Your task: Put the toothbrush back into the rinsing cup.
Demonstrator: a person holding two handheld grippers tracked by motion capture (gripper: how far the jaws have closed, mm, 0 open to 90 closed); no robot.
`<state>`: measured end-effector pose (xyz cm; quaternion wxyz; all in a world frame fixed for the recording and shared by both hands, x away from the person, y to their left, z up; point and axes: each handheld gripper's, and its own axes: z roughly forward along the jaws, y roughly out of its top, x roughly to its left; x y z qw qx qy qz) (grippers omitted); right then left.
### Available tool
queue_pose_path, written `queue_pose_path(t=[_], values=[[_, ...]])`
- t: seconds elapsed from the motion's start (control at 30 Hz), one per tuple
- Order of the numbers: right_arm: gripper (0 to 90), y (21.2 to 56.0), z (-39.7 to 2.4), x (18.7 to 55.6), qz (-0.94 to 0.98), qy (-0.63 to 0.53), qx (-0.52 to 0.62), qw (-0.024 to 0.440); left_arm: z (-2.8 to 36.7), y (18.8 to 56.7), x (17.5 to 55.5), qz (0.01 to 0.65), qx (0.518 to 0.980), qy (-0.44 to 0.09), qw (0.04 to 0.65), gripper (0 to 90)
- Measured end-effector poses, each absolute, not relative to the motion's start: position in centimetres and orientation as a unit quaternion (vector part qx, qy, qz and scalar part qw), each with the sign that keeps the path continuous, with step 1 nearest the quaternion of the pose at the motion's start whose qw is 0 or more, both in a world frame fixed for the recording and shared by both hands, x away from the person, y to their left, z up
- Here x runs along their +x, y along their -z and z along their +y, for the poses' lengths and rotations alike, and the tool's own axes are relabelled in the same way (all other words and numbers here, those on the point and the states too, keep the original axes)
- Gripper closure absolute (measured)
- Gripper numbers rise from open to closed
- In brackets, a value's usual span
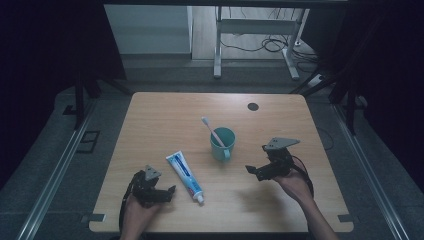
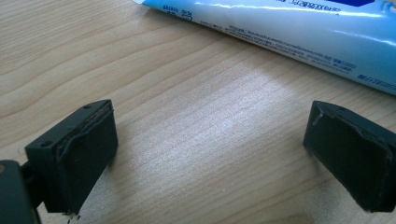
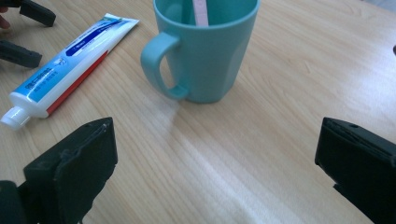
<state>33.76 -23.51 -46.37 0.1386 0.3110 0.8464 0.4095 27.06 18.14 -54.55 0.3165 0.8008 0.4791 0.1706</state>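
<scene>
Both pairs of jaws stand wide apart with only bare wood between them, so neither my left gripper (image 1: 161, 192) nor my right gripper (image 1: 256, 171) grips anything.

Nearest to my left gripper is the toothpaste tube (image 1: 184, 176), white and blue with a red stripe along one side and a white cap, lying flat on the wooden table (image 1: 165, 112) with its cap end toward me. Nearest to my right gripper is the teal cup (image 1: 222, 143), upright, its handle on the side facing me in the high view. A pink toothbrush (image 1: 212, 131) stands in it and leans out over the rim to the far left.

In the left gripper view the tube (image 2: 299, 32) is cut off by the top and right edges, and its small print is too blurred for me to read. In the right gripper view the cup (image 3: 205, 49) loses its rim at the top edge, and I see just a short pink piece of the brush handle (image 3: 201, 13) inside it.

From the left gripper, the tube lies just beyond the jaw tips, close but not touching. From the right gripper, the cup stands ahead of the jaws, near but apart, with the tube (image 3: 65, 70) farther off to the left.
</scene>
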Motion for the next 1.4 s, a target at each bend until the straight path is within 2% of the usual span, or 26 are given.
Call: queue_pose_path(t=[0.67, 1.4], values=[[0.0, 49.6, -26.3, 31.2, 0.847, -0.386, 0.335, 0.146, 18.2, 54.5, 27.1, 0.478, 0.801, -0.171, 0.316, 3.1], [0.0, 54.3, -27.1, 30.1, 0.863, -0.352, 0.336, 0.137, 18.2, 54.5, 27.1, 0.477, 0.802, -0.171, 0.316, 3.1]])
